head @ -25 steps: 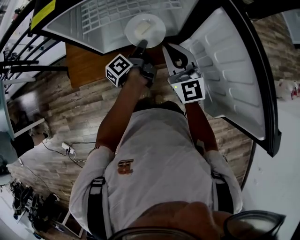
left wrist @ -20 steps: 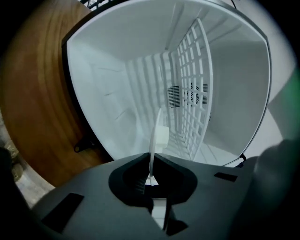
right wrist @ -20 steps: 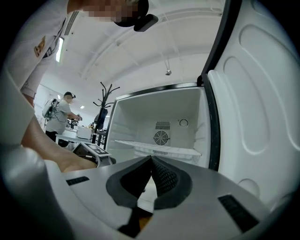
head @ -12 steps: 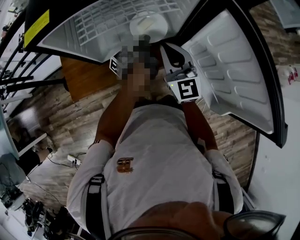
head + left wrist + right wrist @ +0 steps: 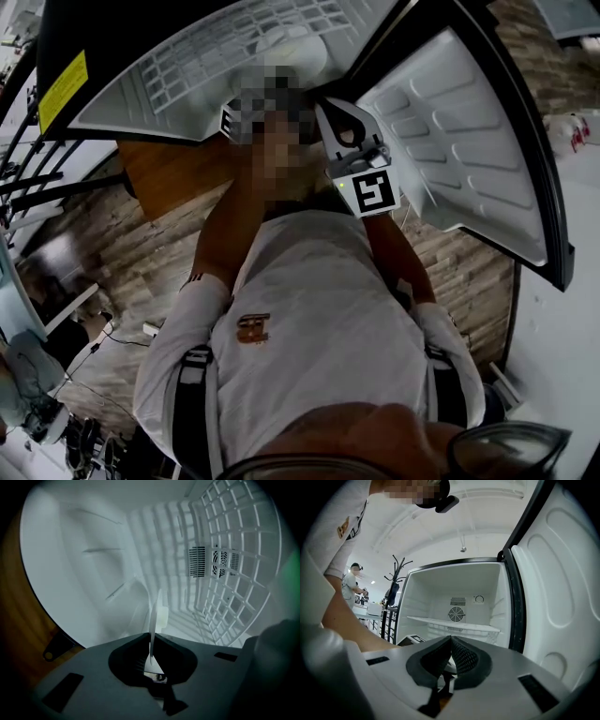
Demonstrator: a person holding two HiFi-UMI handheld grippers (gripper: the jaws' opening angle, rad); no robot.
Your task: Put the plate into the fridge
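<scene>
A white plate (image 5: 154,616) stands edge-on between the jaws of my left gripper (image 5: 151,638), which is shut on its rim. A pale block (image 5: 162,617) rests on the plate. Plate and gripper are inside the white fridge compartment (image 5: 84,569), next to its wire shelf (image 5: 234,578). In the head view the plate (image 5: 298,47) shows over the wire shelf (image 5: 197,56), and a mosaic patch hides most of the left gripper. My right gripper (image 5: 450,639) is shut with nothing in it. It stays outside, facing the open fridge (image 5: 454,602) and close beside the left hand (image 5: 330,111).
The fridge door (image 5: 562,597) stands open on the right, its inner liner (image 5: 459,131) close to the right gripper. A fan vent (image 5: 213,562) sits in the back wall. A wooden cabinet (image 5: 173,164) flanks the fridge on the left. Another person (image 5: 350,585) stands far off.
The left gripper has carried the plate forward and down, deeper into the fridge over the wire shelf. The right gripper has stayed close beside it, shut.
</scene>
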